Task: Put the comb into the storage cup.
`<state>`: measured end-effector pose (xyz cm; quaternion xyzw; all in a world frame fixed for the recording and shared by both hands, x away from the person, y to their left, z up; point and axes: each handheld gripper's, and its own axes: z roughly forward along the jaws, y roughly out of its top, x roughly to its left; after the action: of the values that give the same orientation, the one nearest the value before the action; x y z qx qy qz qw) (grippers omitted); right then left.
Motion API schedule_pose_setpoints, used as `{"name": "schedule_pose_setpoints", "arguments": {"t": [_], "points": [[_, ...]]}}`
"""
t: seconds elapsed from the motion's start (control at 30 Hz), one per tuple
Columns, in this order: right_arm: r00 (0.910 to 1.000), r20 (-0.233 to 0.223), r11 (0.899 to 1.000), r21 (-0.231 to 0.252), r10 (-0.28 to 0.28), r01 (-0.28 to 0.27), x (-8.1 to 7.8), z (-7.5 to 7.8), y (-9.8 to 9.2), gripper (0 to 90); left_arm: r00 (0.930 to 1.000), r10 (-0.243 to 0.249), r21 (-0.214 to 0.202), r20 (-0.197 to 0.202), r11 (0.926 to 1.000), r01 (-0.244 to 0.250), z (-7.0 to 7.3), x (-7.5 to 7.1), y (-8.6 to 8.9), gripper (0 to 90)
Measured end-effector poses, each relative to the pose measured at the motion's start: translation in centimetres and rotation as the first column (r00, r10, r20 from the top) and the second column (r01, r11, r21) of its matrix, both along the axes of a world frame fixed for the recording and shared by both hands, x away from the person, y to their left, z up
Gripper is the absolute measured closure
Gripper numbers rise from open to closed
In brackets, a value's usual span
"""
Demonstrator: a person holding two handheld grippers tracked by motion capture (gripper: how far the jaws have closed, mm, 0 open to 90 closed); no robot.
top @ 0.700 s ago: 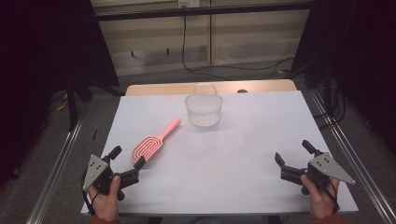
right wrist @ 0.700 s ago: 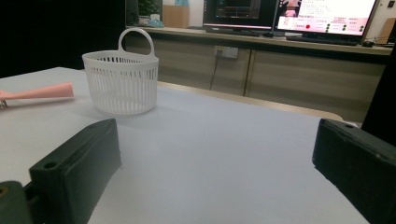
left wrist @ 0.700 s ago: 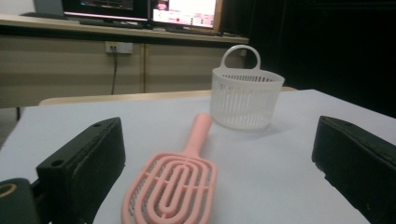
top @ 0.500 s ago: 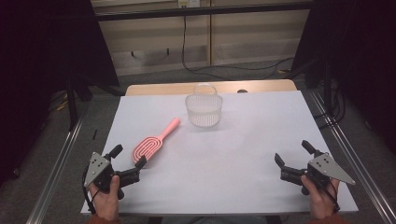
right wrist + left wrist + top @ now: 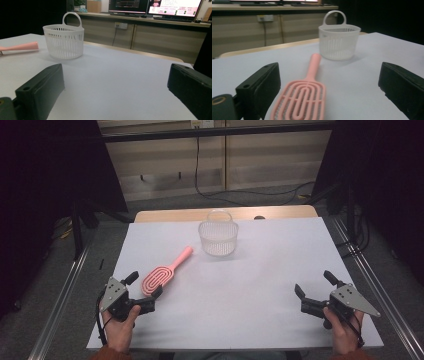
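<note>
black hand-held gripper (image 5: 144, 292) pair with grey triangular plates, trailing cables, rust-orange sleeves.

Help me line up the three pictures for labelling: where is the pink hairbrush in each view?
High view: the pink hairbrush lies left of centre on the white table, head toward the left gripper.
Left gripper view: bottom centre, head between the open jaws, handle pointing away.
Right gripper view: its handle end at the far left edge.
Shared landmark: the white slotted basket, beyond the handle.
</note>
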<state>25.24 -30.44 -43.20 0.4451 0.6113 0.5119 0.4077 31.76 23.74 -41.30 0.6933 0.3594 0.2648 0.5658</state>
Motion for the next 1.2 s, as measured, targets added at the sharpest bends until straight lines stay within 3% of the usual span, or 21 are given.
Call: {"name": "schedule_pose_setpoints", "arguments": {"t": [0.07,0.17,0.2,0.37,0.47,0.57,0.7,0.8,0.87,0.97,1.0,1.17,1.2], "points": [[1.0000,0.000,1.000,-0.001,0.005,-0.005,0.0,0.0,0.0,0.2,0.9999,0.002,0.011,0.011,0.9999,-0.002,0.1,0.3,-0.2,3.0],[0.9999,-0.002,1.000,-0.007,0.011,-0.011,0.0,0.0,0.1,0.2,0.9999,-0.004,-0.007,0.016,1.0000,0.004,0.3,0.7,-0.2,2.7],[0.9999,-0.002,1.000,-0.008,0.015,-0.016,0.0,0.1,0.2,0.2,0.9998,-0.022,-0.031,-0.004,0.9993,0.021,0.7,1.0,-0.1,2.6],[0.9998,-0.002,1.000,-0.008,0.021,-0.021,0.2,0.0,0.3,0.2,0.9974,-0.070,-0.036,-0.017,0.9970,0.069,1.4,1.5,0.1,2.8],[0.9997,-0.007,1.000,-0.007,0.025,-0.025,0.3,0.0,0.3,0.2,0.9969,-0.075,-0.052,-0.025,0.9959,0.074,1.6,1.6,0.1,2.9],[0.9994,-0.005,0.999,-0.006,0.033,-0.033,0.3,0.0,0.4,0.1,0.9957,-0.089,-0.035,-0.026,0.9955,0.088,1.8,2.0,0.0,3.0],[0.9996,-0.005,1.000,-0.009,0.027,-0.028,0.3,0.0,0.4,0.0,0.9909,-0.133,0.021,-0.022,0.9909,0.133,2.6,2.6,-0.7,4.9],[0.9996,-0.005,1.000,-0.011,0.028,-0.028,0.2,0.0,0.4,0.0,0.9897,-0.142,0.012,-0.019,0.9898,0.142,3.0,3.0,-0.7,5.3],[0.9995,-0.005,0.999,-0.010,0.031,-0.031,0.2,0.0,0.4,0.0,0.9857,-0.164,0.010,-0.037,0.9863,0.165,3.2,3.6,-0.6,5.2],[0.9993,-0.005,0.999,-0.008,0.036,-0.036,0.3,0.0,0.4,0.0,0.9736,-0.199,0.018,-0.111,0.9791,0.203,3.3,4.8,-0.5,5.1],[0.9993,-0.009,0.999,-0.006,0.036,-0.036,0.3,0.0,0.3,0.0,0.9683,-0.209,0.043,-0.136,0.9753,0.217,3.3,5.3,-0.5,5.1],[0.9992,-0.008,0.999,-0.007,0.039,-0.039,0.3,0.0,0.4,0.0,0.9616,-0.220,0.092,-0.164,0.9670,0.237,3.5,6.0,-0.8,5.1],[0.9991,-0.008,0.999,-0.007,0.042,-0.042,0.3,0.0,0.4,0.0,0.9565,-0.230,0.105,-0.180,0.9622,0.251,3.7,6.1,-0.8,5.1]]}}
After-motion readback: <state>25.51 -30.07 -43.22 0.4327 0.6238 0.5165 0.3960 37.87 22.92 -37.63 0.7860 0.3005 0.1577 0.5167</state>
